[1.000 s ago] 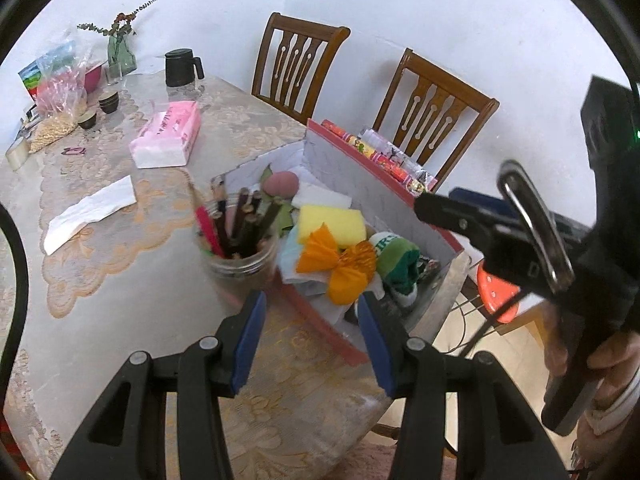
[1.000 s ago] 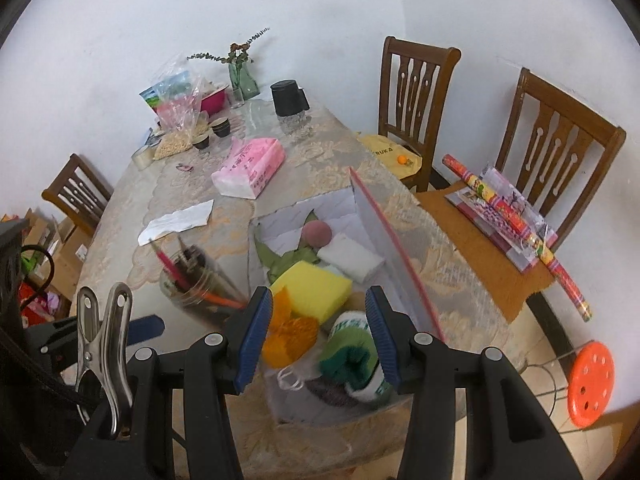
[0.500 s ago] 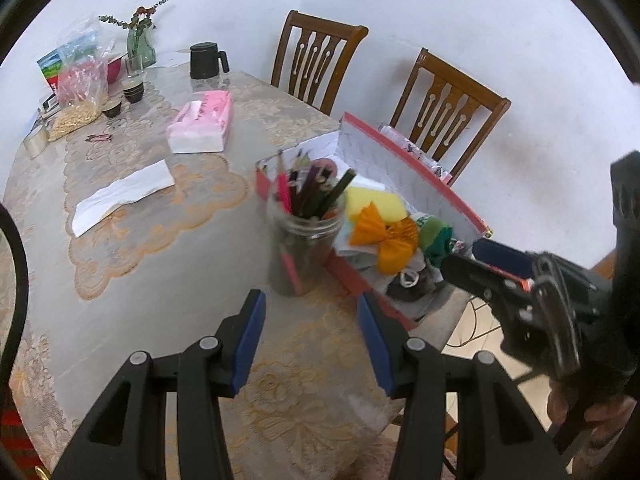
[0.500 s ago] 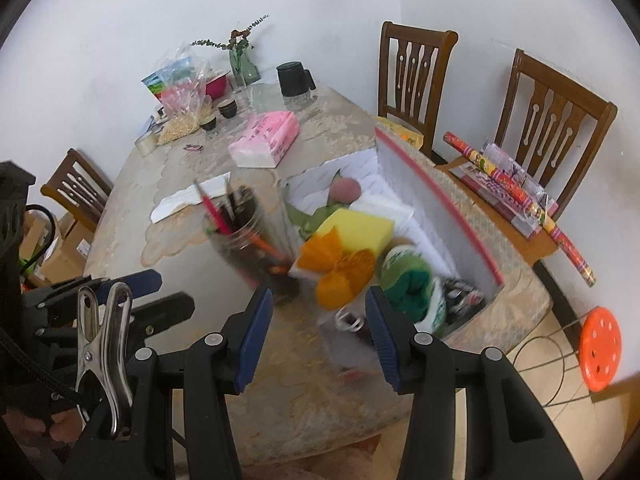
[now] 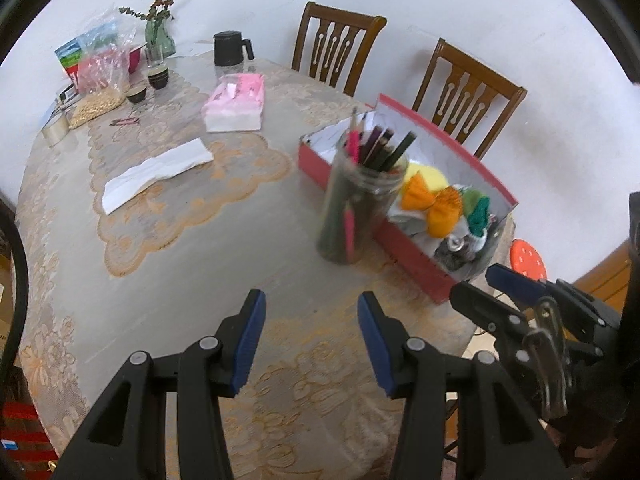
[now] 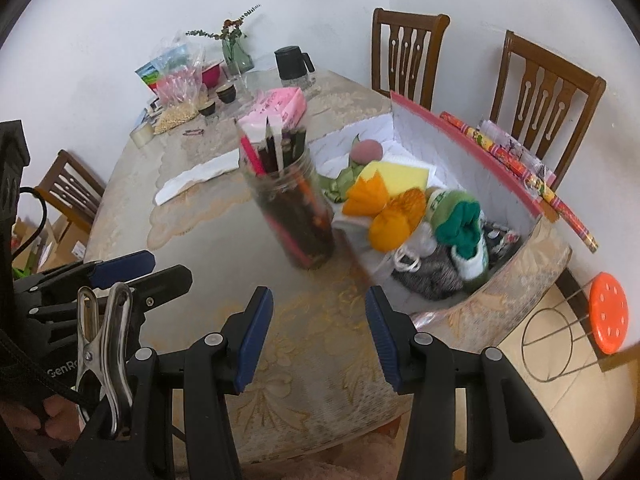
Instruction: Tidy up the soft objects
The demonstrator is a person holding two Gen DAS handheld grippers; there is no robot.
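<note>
Holding pencils, jar point(image 5: 360, 204) beside sponge-filled box point(image 5: 404, 240).

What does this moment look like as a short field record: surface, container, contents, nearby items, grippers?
surface: table with lace cloth
container: red box, open
contents: orange bow, yellow sponge, green sock
beside box: pencil jar, upright
further back: pink tissue pack
left gripper: jaws open, empty
right gripper: jaws open, empty
</note>
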